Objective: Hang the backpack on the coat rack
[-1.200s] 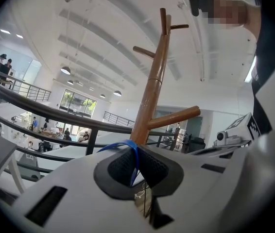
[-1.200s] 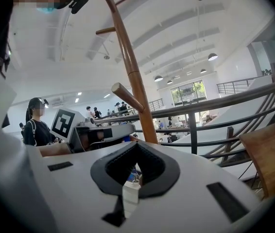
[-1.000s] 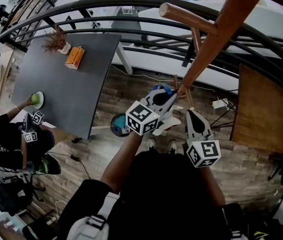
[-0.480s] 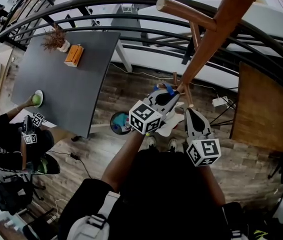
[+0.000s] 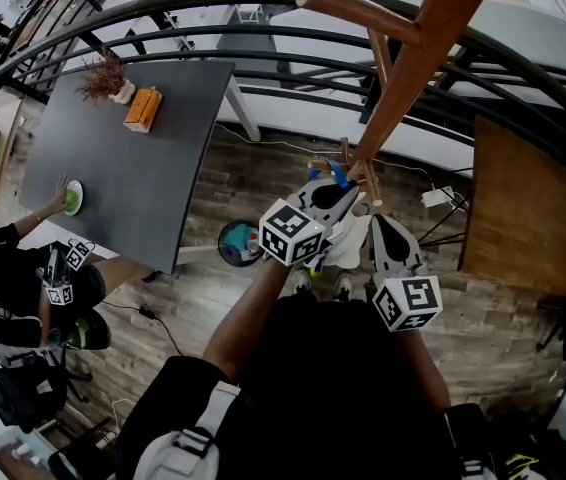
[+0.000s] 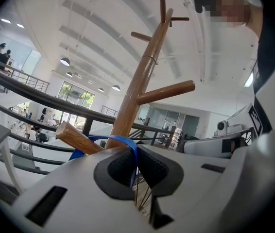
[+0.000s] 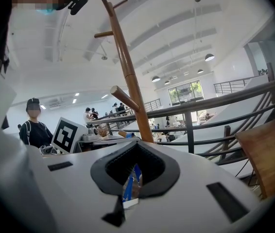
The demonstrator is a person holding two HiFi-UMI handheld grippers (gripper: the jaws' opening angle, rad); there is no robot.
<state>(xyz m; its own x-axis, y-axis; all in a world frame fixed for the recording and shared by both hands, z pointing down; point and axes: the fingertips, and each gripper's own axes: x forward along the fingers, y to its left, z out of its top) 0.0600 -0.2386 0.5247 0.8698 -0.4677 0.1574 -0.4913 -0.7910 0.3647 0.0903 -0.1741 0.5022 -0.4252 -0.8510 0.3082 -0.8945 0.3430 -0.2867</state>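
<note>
Pinching the thin blue webbing loop (image 6: pixel 124 143) flat, the left claw (image 6: pixel 133 169) holds it at the blunt wooden peg (image 6: pixel 77 137) of the brown wooden coat rack (image 6: pixel 140 84). The right claw (image 7: pixel 133 176) is pressed on a blue-and-white fold of the pale soft backpack (image 5: pixel 349 246), which hangs between both (limp, probably light, best carried by the loop).

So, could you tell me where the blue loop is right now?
In the left gripper view, the blue loop is pinched by the left gripper, arching left beside a low peg of the coat rack.

Head looks down, gripper views up; all share coat rack (image 6: pixel 142 76).
</note>
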